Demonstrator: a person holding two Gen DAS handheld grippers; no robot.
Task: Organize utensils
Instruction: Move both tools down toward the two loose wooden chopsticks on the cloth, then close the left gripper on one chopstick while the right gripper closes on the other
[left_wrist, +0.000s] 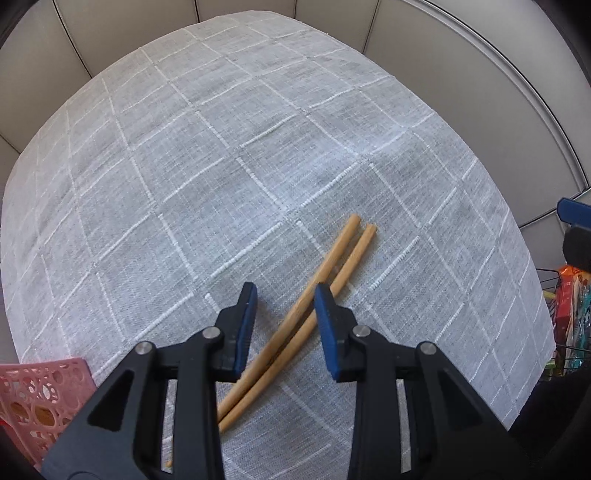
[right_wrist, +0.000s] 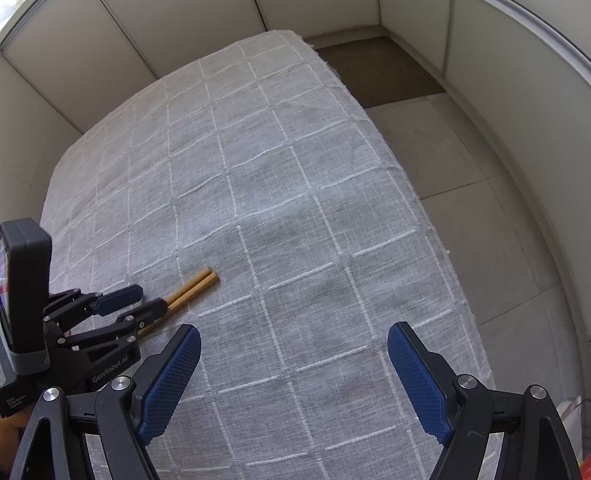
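Two wooden chopsticks (left_wrist: 325, 273) lie side by side on the grey checked tablecloth (left_wrist: 221, 147). My left gripper (left_wrist: 285, 291) is open and hovers over them, one blue-padded finger on each side of the pair, not touching. In the right wrist view the chopsticks (right_wrist: 195, 286) show at the left, with the left gripper (right_wrist: 146, 297) over their near half. My right gripper (right_wrist: 293, 339) is wide open and empty above bare cloth to the right of the chopsticks.
A pink perforated basket (left_wrist: 40, 402) stands at the near left corner. A wire rack with colourful packets (left_wrist: 569, 314) is off the table's right edge. The table's right edge (right_wrist: 424, 206) drops to a tiled floor (right_wrist: 461, 155). Walls surround the far side.
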